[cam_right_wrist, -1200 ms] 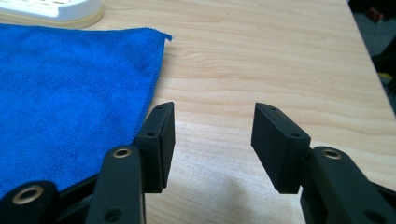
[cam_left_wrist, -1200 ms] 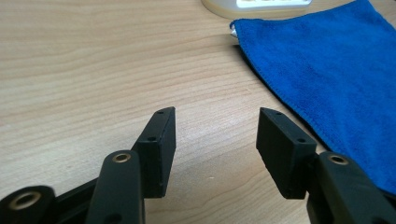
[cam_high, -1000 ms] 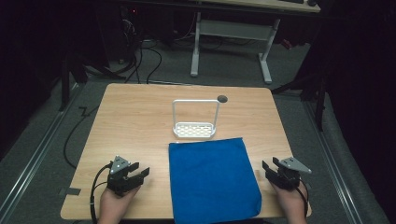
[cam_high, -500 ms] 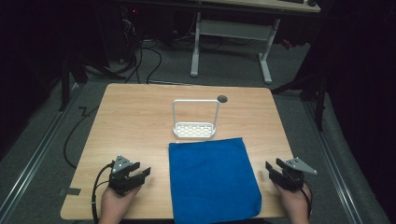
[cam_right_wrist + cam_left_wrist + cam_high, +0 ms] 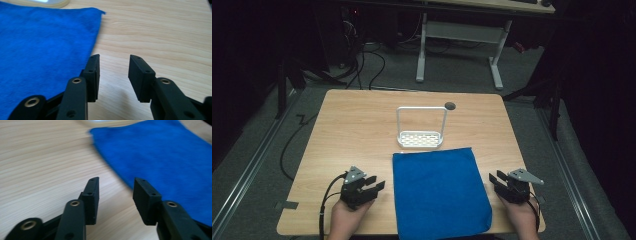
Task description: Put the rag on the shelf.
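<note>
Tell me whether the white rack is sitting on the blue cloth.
No. In the high view the white rack stands on bare table just beyond the blue cloth.

table (image 5: 357,130) light wood, fine brown grain lines. cloth (image 5: 439,192) solid bright blue, no pattern. rack (image 5: 421,128) white, base with a grid of small holes. left tongs (image 5: 371,186) black, grey plate on top; right tongs (image 5: 496,179) same black with grey plate. brass-coloured rivets on both. floor (image 5: 272,130) dark grey.
</note>
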A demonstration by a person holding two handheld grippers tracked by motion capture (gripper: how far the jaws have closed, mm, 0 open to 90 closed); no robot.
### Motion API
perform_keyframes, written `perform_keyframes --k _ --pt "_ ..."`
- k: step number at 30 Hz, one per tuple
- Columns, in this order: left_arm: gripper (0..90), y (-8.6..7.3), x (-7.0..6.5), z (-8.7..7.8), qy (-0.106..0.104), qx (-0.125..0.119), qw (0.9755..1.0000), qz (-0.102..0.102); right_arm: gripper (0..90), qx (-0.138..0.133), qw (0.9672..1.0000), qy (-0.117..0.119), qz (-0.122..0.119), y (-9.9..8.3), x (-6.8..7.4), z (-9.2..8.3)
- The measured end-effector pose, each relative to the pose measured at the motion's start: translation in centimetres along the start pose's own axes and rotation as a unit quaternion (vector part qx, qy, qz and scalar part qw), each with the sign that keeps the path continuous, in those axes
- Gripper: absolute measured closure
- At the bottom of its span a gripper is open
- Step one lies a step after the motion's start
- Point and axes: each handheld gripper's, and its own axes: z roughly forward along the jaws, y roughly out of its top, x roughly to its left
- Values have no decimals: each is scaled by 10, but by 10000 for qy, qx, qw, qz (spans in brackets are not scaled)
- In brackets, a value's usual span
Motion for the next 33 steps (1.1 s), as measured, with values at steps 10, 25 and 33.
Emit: perform_keyframes --k 10,25,33 --pt "803 10 -33 46 -91 602 9953 755 873 306 9977 405 -449 5 23 14" --pt "812 5 -10 31 338 694 9941 761 887 607 9915 797 -831 4 49 20" --pt "797 -4 8 11 389 691 9960 424 874 622 9838 1170 -1212 6 82 22"
